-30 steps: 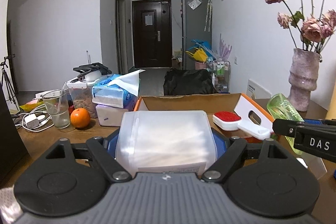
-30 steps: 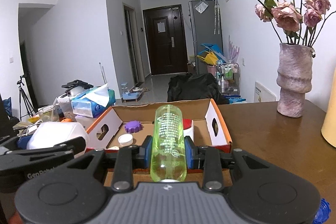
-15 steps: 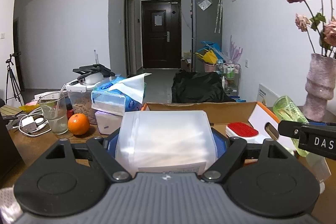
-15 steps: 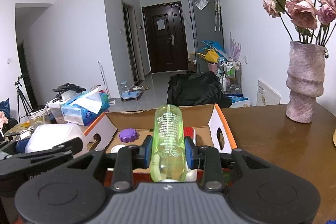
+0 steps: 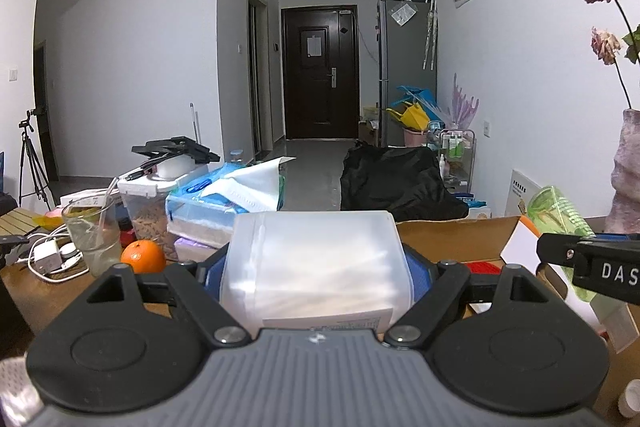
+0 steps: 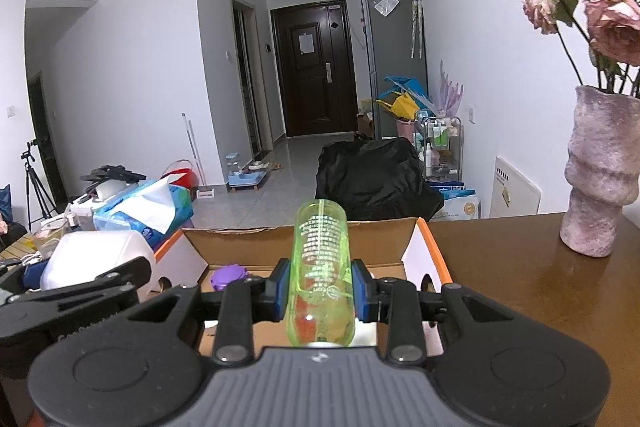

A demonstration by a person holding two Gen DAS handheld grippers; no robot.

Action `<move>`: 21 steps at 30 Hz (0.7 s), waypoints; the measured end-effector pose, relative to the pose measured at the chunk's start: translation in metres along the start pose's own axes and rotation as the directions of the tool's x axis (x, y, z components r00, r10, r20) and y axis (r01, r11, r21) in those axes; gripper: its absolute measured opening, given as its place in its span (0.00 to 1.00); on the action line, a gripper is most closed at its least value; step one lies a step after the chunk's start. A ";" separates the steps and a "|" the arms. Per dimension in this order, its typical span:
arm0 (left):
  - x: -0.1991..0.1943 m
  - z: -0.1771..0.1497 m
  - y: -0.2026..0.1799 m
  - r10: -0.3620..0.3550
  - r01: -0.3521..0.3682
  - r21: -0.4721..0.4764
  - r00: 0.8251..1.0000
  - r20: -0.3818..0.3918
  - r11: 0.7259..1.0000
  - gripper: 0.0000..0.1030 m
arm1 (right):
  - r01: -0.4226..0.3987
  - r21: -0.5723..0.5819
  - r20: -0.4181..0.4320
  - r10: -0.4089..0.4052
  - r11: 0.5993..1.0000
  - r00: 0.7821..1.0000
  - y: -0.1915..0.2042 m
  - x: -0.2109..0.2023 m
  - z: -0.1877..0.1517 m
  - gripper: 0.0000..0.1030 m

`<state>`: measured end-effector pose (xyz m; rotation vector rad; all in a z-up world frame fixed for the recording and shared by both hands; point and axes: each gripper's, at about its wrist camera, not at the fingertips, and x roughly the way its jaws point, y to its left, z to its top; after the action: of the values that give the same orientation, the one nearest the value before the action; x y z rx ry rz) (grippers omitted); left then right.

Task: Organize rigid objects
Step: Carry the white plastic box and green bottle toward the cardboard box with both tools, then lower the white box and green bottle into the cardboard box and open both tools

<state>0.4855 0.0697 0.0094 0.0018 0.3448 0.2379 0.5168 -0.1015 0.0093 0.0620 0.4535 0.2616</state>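
Both grippers have slid back from the cardboard box since a sec ago: in the left wrist view the red brush that sat in plain sight inside the box is now mostly hidden behind my left gripper, and the vase has shifted to the far right edge. In the right view the box sits a bit lower and closer under the fingers.

L gripper is clamped on a white translucent container, jaws fairly wide, blue pads pressed on both its sides. It's held off the wooden table, just in front of the box's near wall.

R gripper is closed narrow on a green clear bottle, pads touching both sides. Bottle points fwd along the fingers, its far end over the open box. Seen from the left cam, the same bottle pokes out by the box's right flap.

Inside the box I can see a purple cap at the left; the rest is blocked by the gripper.

Left of the box: tissue pack, an orange, a glass with a straw, and a charger w/ cables. Dried roses stand in the vase at the table's right side, well apart from the box.
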 end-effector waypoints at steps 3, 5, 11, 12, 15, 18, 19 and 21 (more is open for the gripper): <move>0.010 0.000 -0.004 0.005 -0.005 0.005 1.000 -0.005 1.000 0.82 | 0.002 -0.007 -0.009 -0.002 1.000 1.000 -0.001 0.013 0.004 0.29; 0.017 0.001 -0.006 0.009 -0.009 0.007 1.000 -0.007 1.000 0.82 | 0.004 -0.010 -0.014 -0.005 1.000 1.000 -0.001 0.019 0.007 0.29; 0.037 0.003 -0.012 0.023 -0.023 0.018 1.000 -0.011 1.000 0.82 | 0.017 -0.010 -0.034 -0.017 1.000 0.999 -0.002 0.042 0.012 0.29; 0.041 0.003 -0.013 0.025 -0.025 0.014 1.000 -0.017 1.000 0.82 | 0.019 -0.011 -0.039 -0.019 1.000 0.999 -0.003 0.046 0.012 0.29; 0.054 0.003 -0.013 0.029 -0.029 0.007 0.999 -0.034 1.000 0.82 | 0.025 -0.011 -0.055 -0.026 1.000 0.998 -0.005 0.058 0.013 0.29; 0.065 0.002 -0.012 0.032 -0.032 0.003 0.998 -0.052 0.999 0.82 | 0.028 -0.014 -0.072 -0.029 0.999 0.997 -0.006 0.067 0.012 0.29; 0.068 0.001 -0.011 0.030 -0.030 0.002 0.998 -0.059 1.000 0.82 | 0.030 -0.016 -0.080 -0.031 0.999 0.996 -0.007 0.070 0.010 0.29; 0.073 -0.001 -0.009 0.026 -0.026 0.001 0.997 -0.072 1.000 0.82 | 0.035 -0.017 -0.095 -0.036 0.999 0.995 -0.007 0.075 0.008 0.29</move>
<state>0.5539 0.0778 -0.0166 -0.0022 0.4166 0.2638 0.5868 -0.0884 -0.0163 0.0260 0.5473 0.2338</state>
